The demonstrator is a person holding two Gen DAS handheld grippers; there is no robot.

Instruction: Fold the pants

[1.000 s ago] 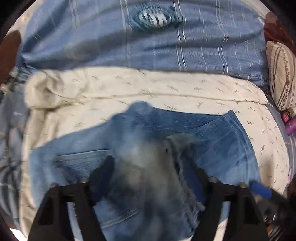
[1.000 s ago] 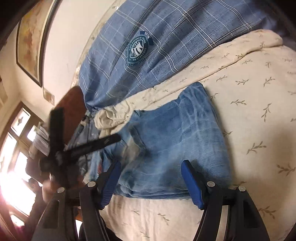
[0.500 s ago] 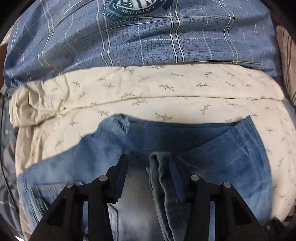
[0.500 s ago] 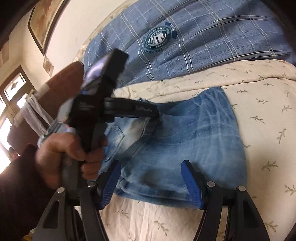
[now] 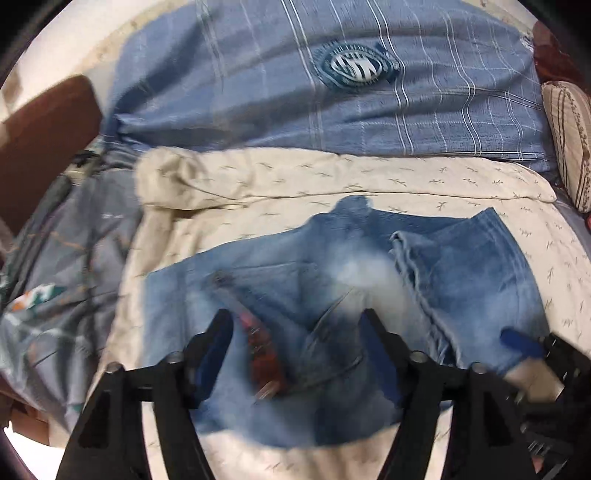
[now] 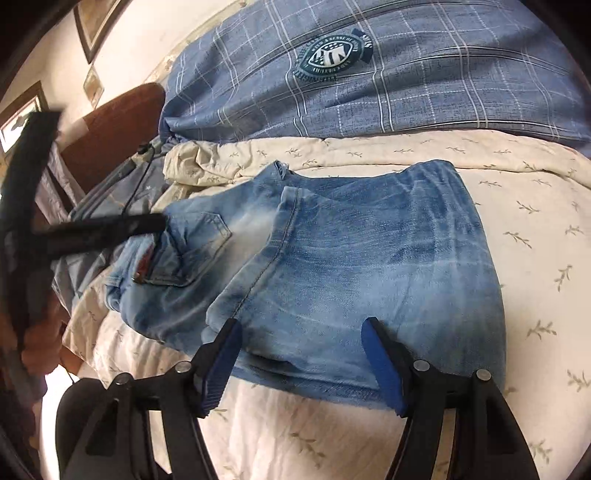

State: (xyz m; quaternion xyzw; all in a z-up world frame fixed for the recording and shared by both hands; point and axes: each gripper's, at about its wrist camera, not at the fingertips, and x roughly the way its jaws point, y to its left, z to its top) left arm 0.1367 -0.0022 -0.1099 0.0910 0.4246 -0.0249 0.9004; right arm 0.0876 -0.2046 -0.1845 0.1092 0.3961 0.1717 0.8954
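Observation:
Blue jeans (image 6: pixel 351 258) lie folded on the cream sheet (image 6: pixel 535 221), leg ends laid over the seat. The back pocket and a brown label (image 6: pixel 146 264) show at their left end. My right gripper (image 6: pixel 301 350) stands open just above the near edge of the jeans, holding nothing. My left gripper (image 5: pixel 295 332) hovers over the pocket end with its jaws opening; denim lies under them but no pad presses on it. One of its black fingers (image 6: pixel 110 229) reaches in from the left in the right wrist view. The right gripper's blue pad (image 5: pixel 517 341) shows at the lower right of the blurred left wrist view.
A blue plaid pillow (image 6: pixel 406 85) with a round crest lies behind the jeans. A brown headboard (image 6: pixel 110 129) and grey patterned cloth (image 5: pixel 66 266) are on the left. A striped cushion (image 5: pixel 569 140) sits at the far right. A picture frame (image 6: pixel 96 26) hangs on the wall.
My left gripper let go of the folded leg ends, drew back from the jeans and widened its jaws. The leg ends now rest on the seat. My right gripper rolled slightly and stayed open.

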